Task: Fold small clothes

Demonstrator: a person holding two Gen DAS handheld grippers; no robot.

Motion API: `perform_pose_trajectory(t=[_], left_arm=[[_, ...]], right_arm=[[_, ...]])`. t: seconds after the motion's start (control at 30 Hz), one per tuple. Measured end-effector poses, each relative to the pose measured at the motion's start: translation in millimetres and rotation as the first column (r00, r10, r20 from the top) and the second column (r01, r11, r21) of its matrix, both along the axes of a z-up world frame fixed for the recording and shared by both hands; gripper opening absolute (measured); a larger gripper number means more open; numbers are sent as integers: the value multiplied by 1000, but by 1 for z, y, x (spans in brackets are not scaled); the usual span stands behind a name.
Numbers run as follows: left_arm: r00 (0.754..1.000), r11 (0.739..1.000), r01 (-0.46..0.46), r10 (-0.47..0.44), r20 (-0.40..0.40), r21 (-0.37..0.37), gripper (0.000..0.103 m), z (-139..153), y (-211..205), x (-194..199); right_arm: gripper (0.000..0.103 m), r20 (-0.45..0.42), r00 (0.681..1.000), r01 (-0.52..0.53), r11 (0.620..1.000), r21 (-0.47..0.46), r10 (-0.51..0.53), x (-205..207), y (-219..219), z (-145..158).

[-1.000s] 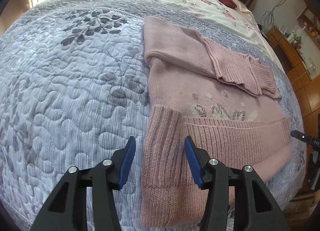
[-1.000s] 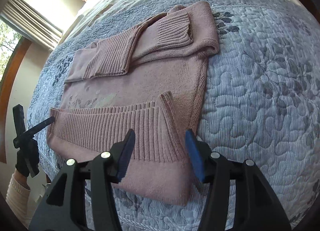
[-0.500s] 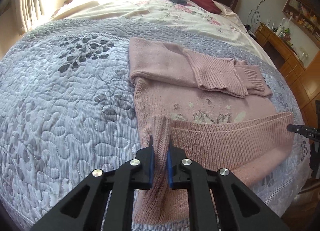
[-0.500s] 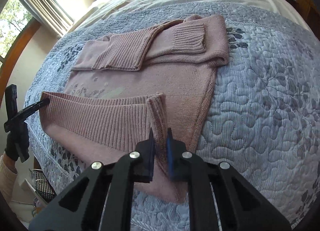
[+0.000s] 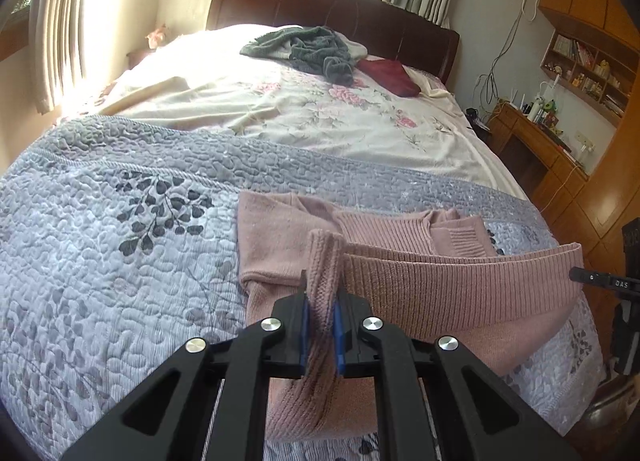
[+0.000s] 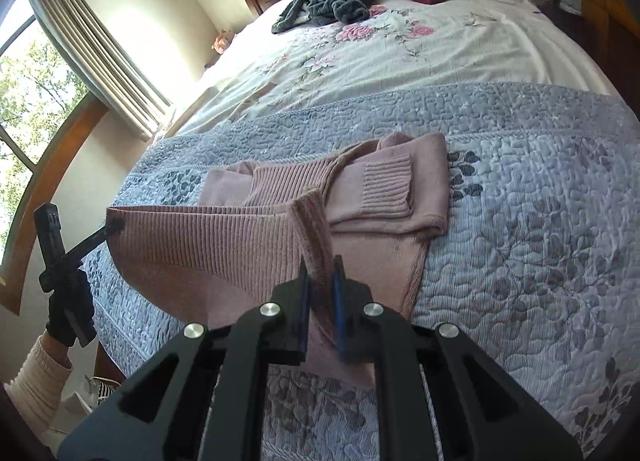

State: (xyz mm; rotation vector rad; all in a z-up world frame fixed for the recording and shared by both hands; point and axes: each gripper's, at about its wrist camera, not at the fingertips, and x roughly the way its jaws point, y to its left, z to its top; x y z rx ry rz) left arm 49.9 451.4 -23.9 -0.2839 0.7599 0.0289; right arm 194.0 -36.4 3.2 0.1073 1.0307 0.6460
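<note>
Both my tongs now grip the ribbed hem of the pink sweater (image 5: 460, 293). A second ago they hung wide apart over the hem corners while the garment lay flat. The left tongs (image 5: 320, 317) are clamped on the corner nearest them, and the right tongs (image 6: 320, 293) are clamped on the opposite corner. Between the two the hem is lifted off the quilted bed cover (image 5: 120, 261) and stretched in a taut band. In the right wrist view I can see the left tool pinching the far corner at nine o'clock, held by a gloved hand (image 6: 68, 309).

The rest of the sweater lies on the cover toward twelve o'clock, with both sleeves (image 6: 384, 189) already folded across the chest. So I judge the bottom-up fold has begun: the hem is raised and can be carried toward the collar. It should land evenly over the sleeves. The knit looks soft and stretchy, so uneven pulling could skew the fold. The grey clothes (image 5: 316, 49) and the red cloth (image 5: 388, 75) near the headboard lie well apart.
</note>
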Motion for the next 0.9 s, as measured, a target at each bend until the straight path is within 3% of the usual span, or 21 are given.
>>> perform_pose_trajectory(t=[0.17,0.33,0.57,0.8,0.9], left_arm=[[999,999,-22,20,37,43,9,15,6,59],[999,996,-44,43,27,71,9,3,14,118],[993,993,-68,78,-92,100,9,-60,26,181],[974,987,-98,122,-190,131,11,-118,35,202],[964,985,-127,150,-218,116,20,-130,45,203]], right_arm=[[9,24,998,51,998,-26,-51,55,15,9],[9,4,996,88,994,-70,-88,109,33,-9],[9,-62,991,112,985,-134,-121,166,58,-65],[10,-101,985,116,969,-217,-141,184,69,-116],[15,-117,978,142,964,-225,-171,188,62,-127]])
